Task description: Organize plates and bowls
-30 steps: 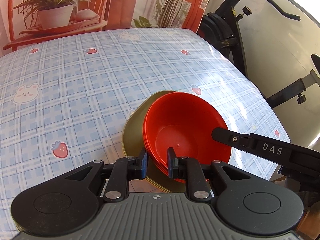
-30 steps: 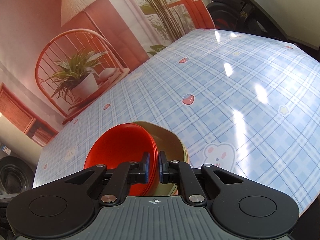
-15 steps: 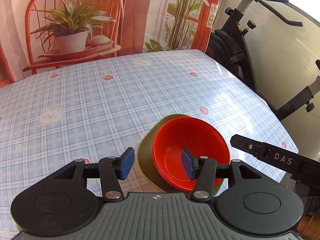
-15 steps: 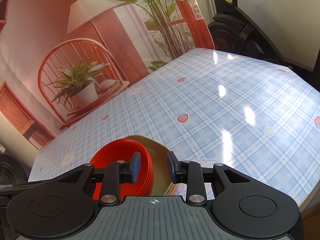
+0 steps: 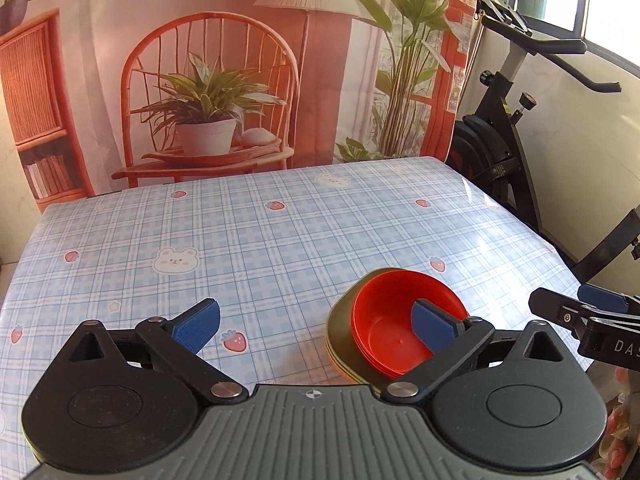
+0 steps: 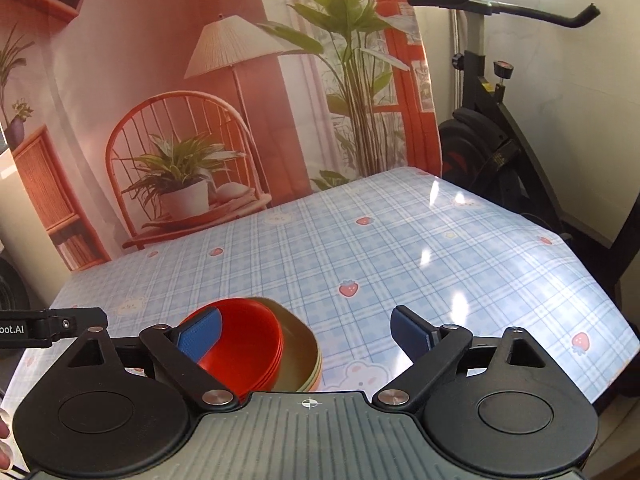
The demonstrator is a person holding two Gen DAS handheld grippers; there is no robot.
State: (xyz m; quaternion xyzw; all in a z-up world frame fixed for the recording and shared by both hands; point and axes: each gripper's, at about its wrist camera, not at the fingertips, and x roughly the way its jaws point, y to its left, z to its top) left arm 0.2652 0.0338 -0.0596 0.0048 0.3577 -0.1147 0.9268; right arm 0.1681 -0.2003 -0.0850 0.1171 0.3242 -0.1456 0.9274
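L tongs spread wide, holding nothing; red bowls nested on green plates sit under its R tip, nr table front edge. R tongs also wide apart, stack under L tip. Looks finished: lift both straight up w/o clipping rims.

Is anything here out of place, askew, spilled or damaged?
Only one small thing: the stack of red bowls sits off-centre in the olive-green plates, pushed to one side, not nested evenly. No spill or damage shows. Both the left gripper and the right gripper are open, holding nothing.
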